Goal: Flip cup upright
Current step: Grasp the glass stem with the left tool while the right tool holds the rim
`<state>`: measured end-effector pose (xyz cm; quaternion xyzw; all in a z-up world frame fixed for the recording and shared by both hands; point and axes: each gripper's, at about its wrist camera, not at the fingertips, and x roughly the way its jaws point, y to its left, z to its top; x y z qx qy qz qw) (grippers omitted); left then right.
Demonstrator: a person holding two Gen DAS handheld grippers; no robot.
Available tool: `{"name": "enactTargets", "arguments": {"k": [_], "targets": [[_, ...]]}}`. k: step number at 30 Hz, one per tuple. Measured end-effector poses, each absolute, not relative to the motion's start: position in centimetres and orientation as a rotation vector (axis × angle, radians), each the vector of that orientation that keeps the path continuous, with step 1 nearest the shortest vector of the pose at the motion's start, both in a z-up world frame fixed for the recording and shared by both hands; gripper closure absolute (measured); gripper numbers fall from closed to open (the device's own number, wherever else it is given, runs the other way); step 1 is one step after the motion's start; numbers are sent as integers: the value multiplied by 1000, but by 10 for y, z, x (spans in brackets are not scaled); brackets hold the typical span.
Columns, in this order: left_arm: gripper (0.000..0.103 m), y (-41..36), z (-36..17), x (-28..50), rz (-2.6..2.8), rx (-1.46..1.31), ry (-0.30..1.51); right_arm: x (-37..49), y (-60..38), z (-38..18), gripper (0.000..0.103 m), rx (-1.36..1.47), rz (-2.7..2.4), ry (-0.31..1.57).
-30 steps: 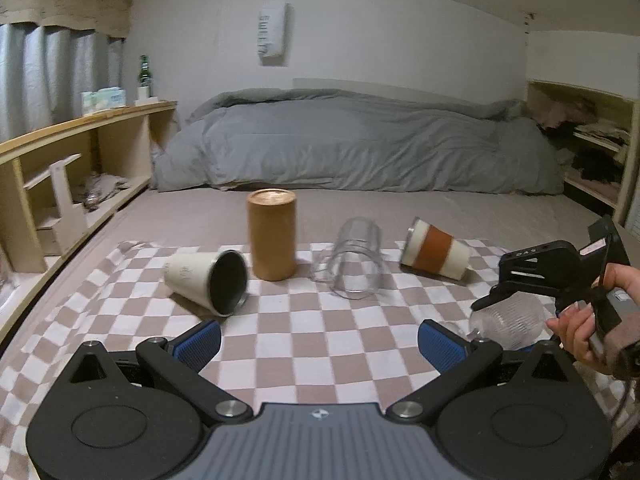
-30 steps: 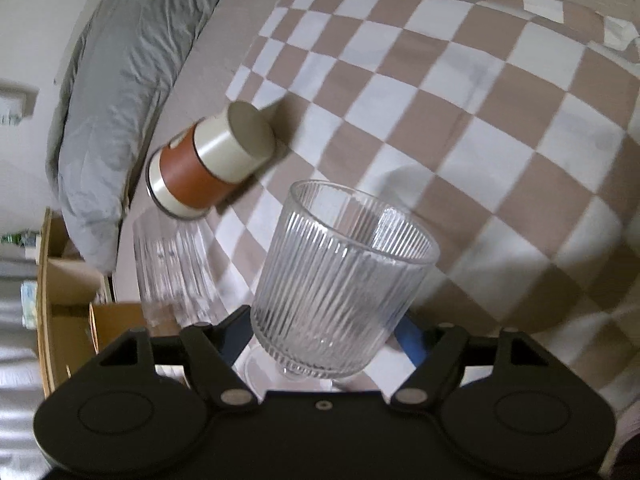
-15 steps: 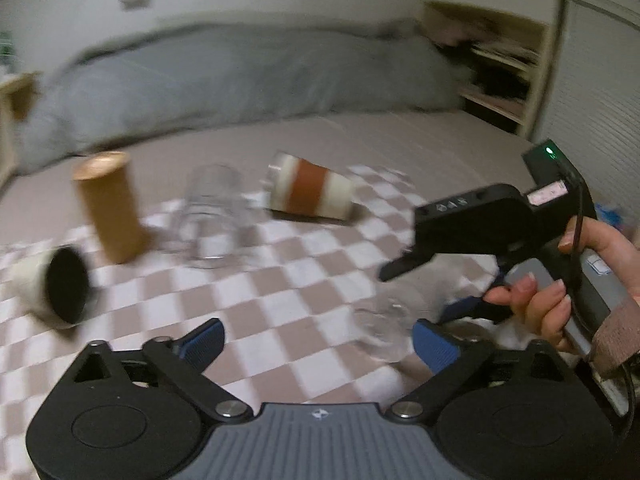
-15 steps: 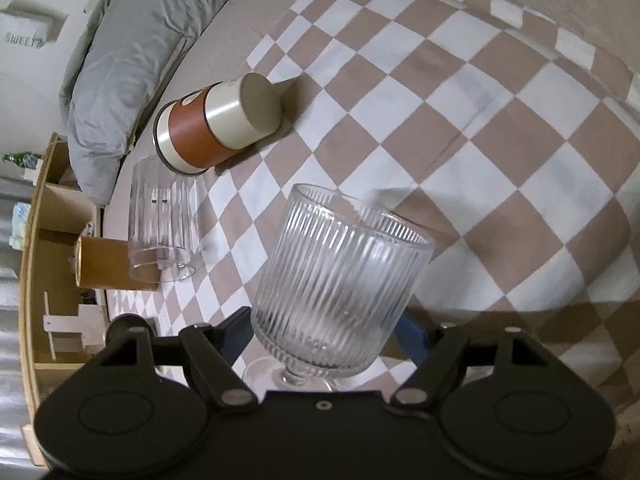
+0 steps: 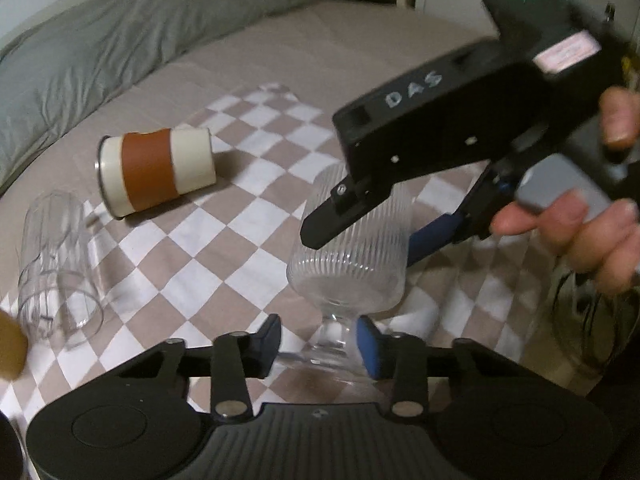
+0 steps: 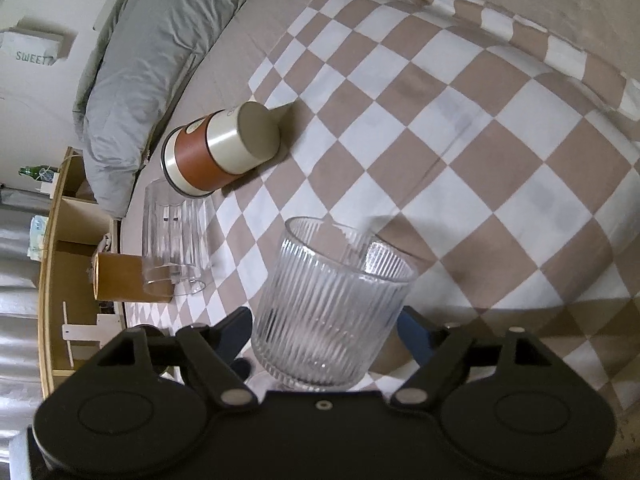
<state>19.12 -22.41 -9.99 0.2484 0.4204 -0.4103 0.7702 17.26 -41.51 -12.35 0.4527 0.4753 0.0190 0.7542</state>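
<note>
A ribbed clear glass goblet (image 5: pixel 352 256) with a short stem stands nearly upright over the checked cloth (image 5: pixel 224 240). My right gripper (image 6: pixel 326 330) is shut on its bowl (image 6: pixel 332 304), one finger on each side; it shows from outside in the left wrist view (image 5: pixel 360 216). My left gripper (image 5: pixel 318 342) is open with its fingers on either side of the goblet's stem and foot (image 5: pixel 330 340), not clamping it.
A cream cup with a brown band (image 5: pixel 156 168) lies on its side, also in the right wrist view (image 6: pixel 220 148). A clear tumbler (image 5: pixel 56 264) lies on its side. A brown cylinder (image 6: pixel 120 278) stands by the shelf (image 6: pixel 64 240). Grey duvet (image 5: pixel 120 32) behind.
My left gripper swung right and closed in until its open fingers flank the goblet's foot. The right gripper kept hold of the goblet and tipped it closer to upright.
</note>
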Motion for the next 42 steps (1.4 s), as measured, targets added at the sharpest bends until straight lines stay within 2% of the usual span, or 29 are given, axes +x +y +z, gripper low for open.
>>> {"name": "enactTargets", "arguments": {"k": [1,3,5,10,13,16,20,31,33,37,42], "targets": [[66,-228,-100,192,-901,550,927,173,-415,-124,23,991,44,1037],[82,-237,-100,191,-924,588,950,172,-416,-123,24,995,51,1035],[84,-242,-100,189,-926,634,959,170,-418,-121,24,991,55,1030],[84,-244,-103,190,-936,639,961,169,-427,-124,19,1026,50,1003],[85,-240,-105,185,-939,632,924,172,-430,-133,25,1053,60,1000],[85,-232,-105,184,-941,590,894,173,-424,-129,27,1010,85,979],[85,-213,-105,185,-952,486,875,173,-408,-113,27,884,121,930],[85,-167,-121,189,-900,231,744,160,-321,-53,30,283,249,695],[84,-164,-124,185,-855,234,668,157,-309,-50,30,196,262,681],[78,-155,-128,182,-853,188,693,146,-291,-44,30,47,304,663],[57,-147,-129,176,-813,203,700,131,-279,-41,30,-48,321,666]]}}
